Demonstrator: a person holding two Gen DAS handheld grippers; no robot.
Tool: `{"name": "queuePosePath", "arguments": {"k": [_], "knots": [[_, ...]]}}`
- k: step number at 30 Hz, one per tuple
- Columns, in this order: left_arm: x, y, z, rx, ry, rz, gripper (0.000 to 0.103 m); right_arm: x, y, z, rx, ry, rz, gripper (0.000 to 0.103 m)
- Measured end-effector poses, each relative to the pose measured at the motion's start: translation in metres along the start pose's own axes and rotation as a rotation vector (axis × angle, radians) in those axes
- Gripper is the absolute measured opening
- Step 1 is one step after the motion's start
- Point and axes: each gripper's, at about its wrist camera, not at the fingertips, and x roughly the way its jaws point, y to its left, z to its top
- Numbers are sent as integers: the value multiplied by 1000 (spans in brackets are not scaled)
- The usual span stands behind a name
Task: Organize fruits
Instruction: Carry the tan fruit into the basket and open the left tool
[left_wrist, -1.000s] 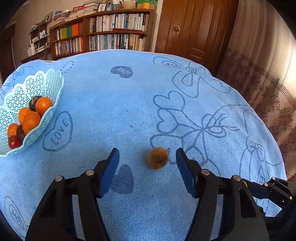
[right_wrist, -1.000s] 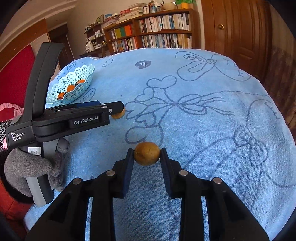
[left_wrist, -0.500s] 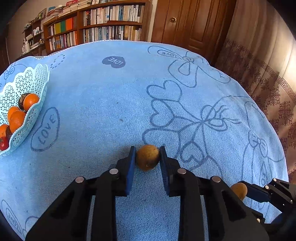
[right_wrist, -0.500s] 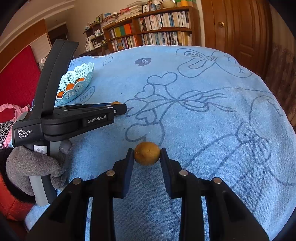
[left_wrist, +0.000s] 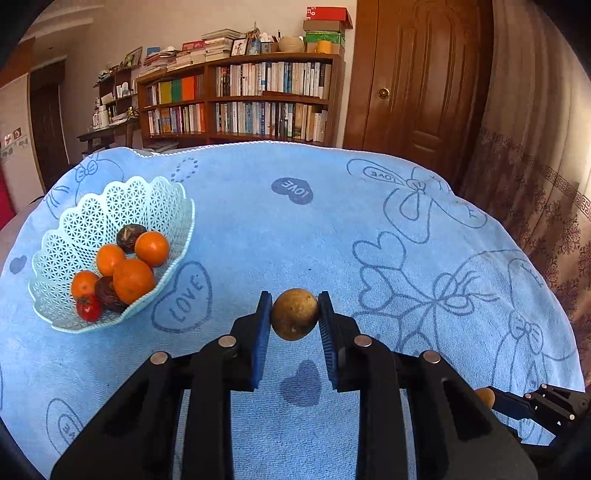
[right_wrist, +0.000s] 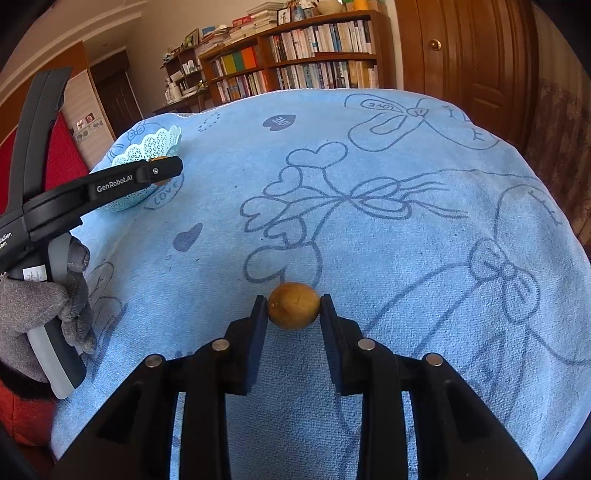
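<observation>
Fruits (left_wrist: 294, 314) gripped, "GenRobot.AI" gripper (right_wrist: 162, 170), "LOVE" cloth (left_wrist: 258, 236)

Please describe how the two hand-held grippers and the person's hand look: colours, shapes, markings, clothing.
Each hand-held gripper, left and right, has black angular fingers with silver round bolts; the left's pads are ribbed blue. Seen from the right wrist, its black body reads "GenRobot.AI" above a grey handle. The hand wears a grey knitted glove.
</observation>
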Motion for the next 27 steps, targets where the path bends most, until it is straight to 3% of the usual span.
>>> {"name": "queuePosePath", "arguments": {"k": [15,27], "knots": [[-22,84,19,-156,-86,136,26,-4,22,10,-45,-3,4,29],[-20,138,21,-242,-101,249,26,4,64,33,-144,-4,48,29]]}}
